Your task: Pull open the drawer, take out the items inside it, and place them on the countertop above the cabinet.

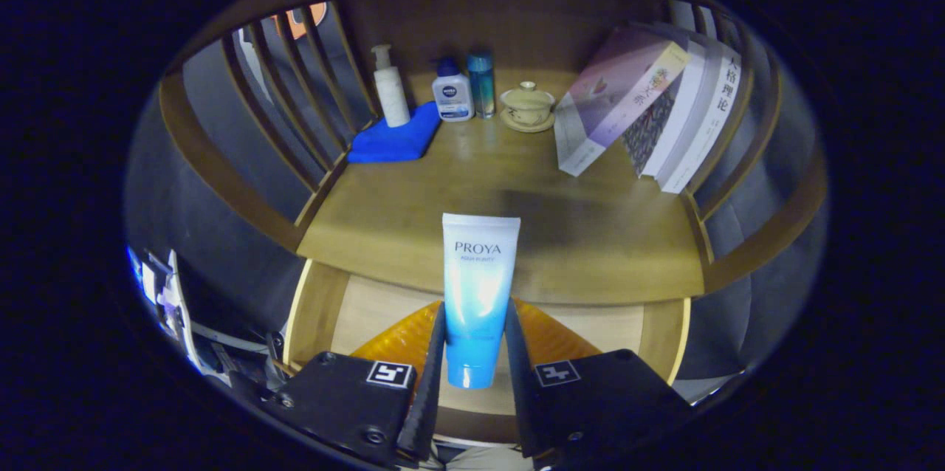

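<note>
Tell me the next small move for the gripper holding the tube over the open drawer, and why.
Probably carry the tube forward and set it on the bare countertop: the gripper has it clamped between both fingers above the drawer, short of the bottles.

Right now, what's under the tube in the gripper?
The gripper is shut on the blue-white tube. Under it: the open drawer with something orange inside. The tube and fingers cover the rest.

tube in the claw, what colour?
White at the top fading to blue at the cap end; the tube shows best in the gripper view, pinched in the claw.
</note>
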